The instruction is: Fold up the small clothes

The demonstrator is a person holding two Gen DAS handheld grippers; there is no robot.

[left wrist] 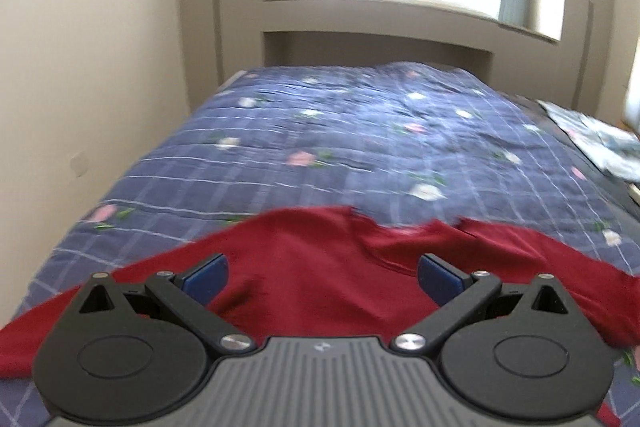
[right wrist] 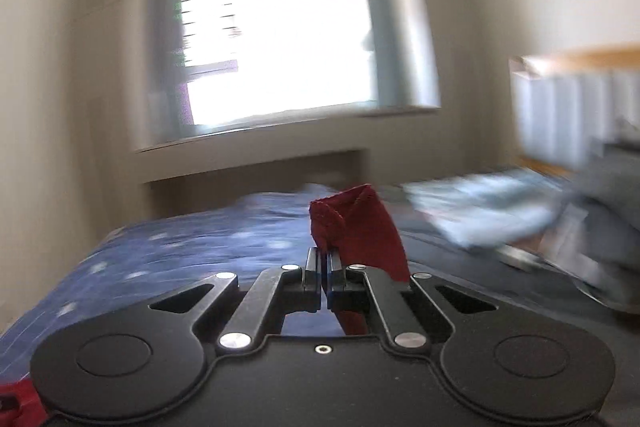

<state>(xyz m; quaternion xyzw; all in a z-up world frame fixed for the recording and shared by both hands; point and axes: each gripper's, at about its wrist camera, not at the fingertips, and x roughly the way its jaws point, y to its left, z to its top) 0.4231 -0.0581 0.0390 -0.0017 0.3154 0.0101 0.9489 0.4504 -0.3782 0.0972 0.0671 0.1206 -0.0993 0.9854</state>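
Observation:
A dark red garment [left wrist: 320, 279] lies spread across the near part of the bed in the left wrist view. My left gripper [left wrist: 322, 277] hovers over it, open, with its blue pads wide apart and nothing between them. In the right wrist view my right gripper [right wrist: 324, 267] is shut on a bunched corner of the red garment [right wrist: 356, 223], lifted above the bed, and the cloth stands up past the fingertips. That view is blurred by motion.
The bed carries a blue checked quilt with flowers [left wrist: 340, 131]. A light patterned cloth [left wrist: 600, 143] lies at its right edge, also blurred as a pale blue cloth [right wrist: 480, 211]. A wall runs along the left; a bright window [right wrist: 280, 51] is beyond the bed's head.

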